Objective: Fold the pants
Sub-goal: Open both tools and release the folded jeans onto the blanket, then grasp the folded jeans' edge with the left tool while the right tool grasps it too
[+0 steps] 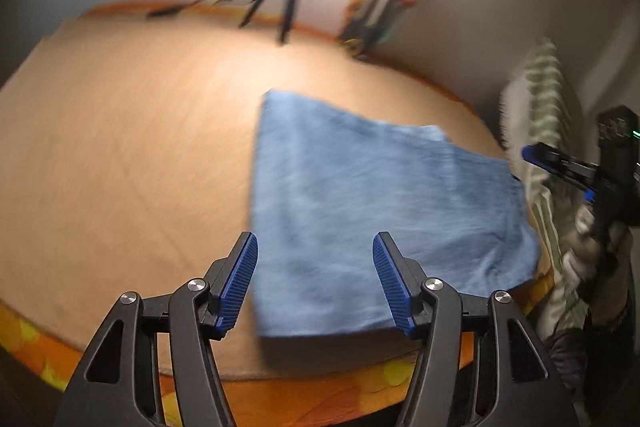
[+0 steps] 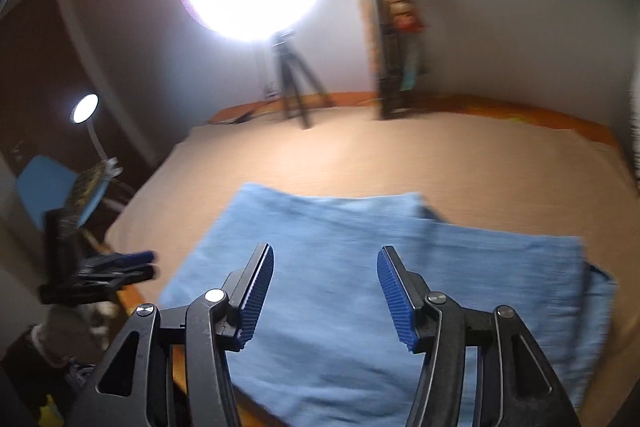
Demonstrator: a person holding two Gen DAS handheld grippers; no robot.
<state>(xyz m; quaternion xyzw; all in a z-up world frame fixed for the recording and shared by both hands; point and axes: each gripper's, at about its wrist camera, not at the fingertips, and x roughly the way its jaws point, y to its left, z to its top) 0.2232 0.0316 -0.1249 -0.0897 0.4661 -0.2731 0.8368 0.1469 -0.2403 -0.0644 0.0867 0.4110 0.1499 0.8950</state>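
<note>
I am holding both claws above the near edge of the bed (image 2: 400,155), and the pants (image 2: 360,267) are lying in the lower middle of the right wrist frame as a blue, already folded rectangle on the beige cover. In the left wrist frame the pants (image 1: 360,207) are sitting centre right, running toward the near edge of the bed (image 1: 120,127). My left claw (image 1: 315,281) is spread wide and carrying nothing; its right pad is hanging over the cloth and its left pad over the cloth's left edge. My right claw (image 2: 326,293) is likewise spread wide and empty, hovering over the middle of the fabric. At the far right of the left wrist frame I am also seeing the right claw (image 1: 560,167) from the side, off the right edge of the pants.

I am judging that a fold has been laid and released, since an upper layer is showing a stepped edge toward the upper right of the cloth. Whether one more fold is wanted I cannot tell; if so, the next move is calling for both claws to drop to one short edge, pinch both layers together, and carry them across evenly. The motion blur is hiding the finer creases
</note>
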